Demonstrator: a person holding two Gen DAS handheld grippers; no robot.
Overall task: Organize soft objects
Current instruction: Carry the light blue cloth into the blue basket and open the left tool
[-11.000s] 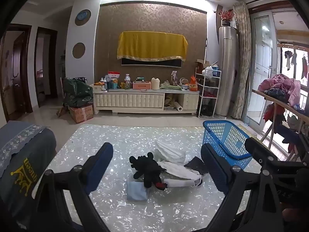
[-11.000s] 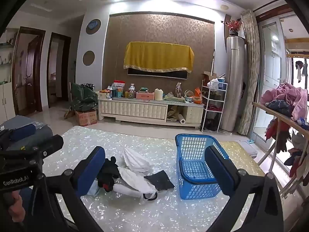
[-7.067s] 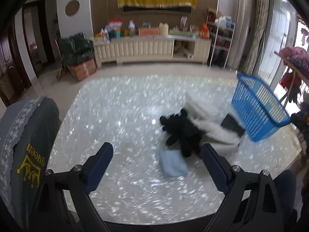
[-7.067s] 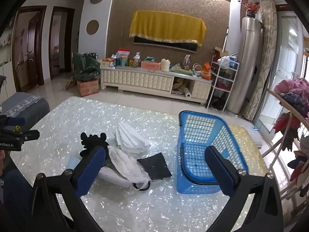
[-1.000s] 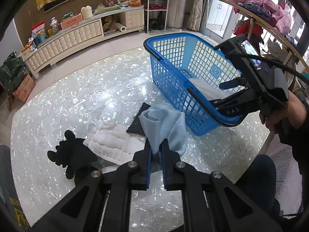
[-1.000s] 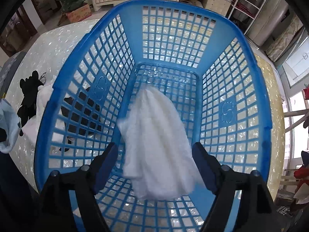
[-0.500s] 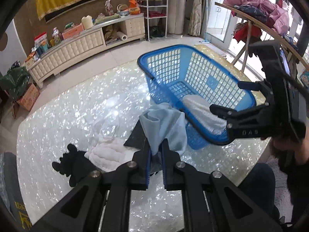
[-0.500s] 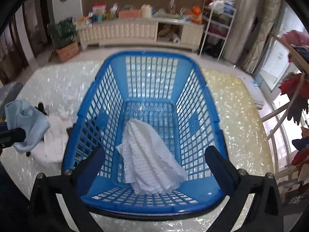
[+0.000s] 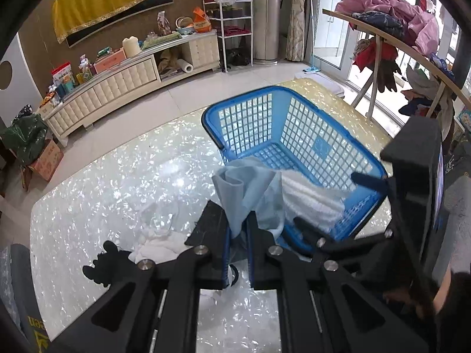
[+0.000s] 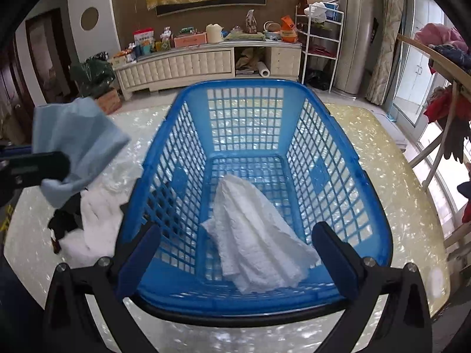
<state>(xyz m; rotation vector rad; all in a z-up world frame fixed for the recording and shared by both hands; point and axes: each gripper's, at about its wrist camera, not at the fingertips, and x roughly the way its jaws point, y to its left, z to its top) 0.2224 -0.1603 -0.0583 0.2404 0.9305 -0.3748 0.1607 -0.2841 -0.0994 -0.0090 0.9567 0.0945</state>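
My left gripper (image 9: 238,229) is shut on a light blue cloth (image 9: 247,188), held in the air just left of the blue basket (image 9: 294,123). That cloth (image 10: 76,141) also shows at the left of the right wrist view. My right gripper (image 10: 235,253) stands open above the near rim of the basket (image 10: 368,200), nothing between its fingers. A white towel (image 10: 256,241) lies loose on the basket floor. On the table remain a white cloth (image 9: 159,244), a black cloth (image 9: 209,223) and a black plush toy (image 9: 103,264).
The shiny pearl-patterned table (image 9: 117,182) holds everything. A clothes rack (image 9: 391,35) piled with garments stands at the right. A cream TV cabinet (image 10: 188,64) runs along the far wall. A grey cushioned seat (image 9: 17,288) is at the left edge.
The right gripper opened, left the white towel in the basket and drew back and up. The left gripper carried the blue cloth closer to the basket.
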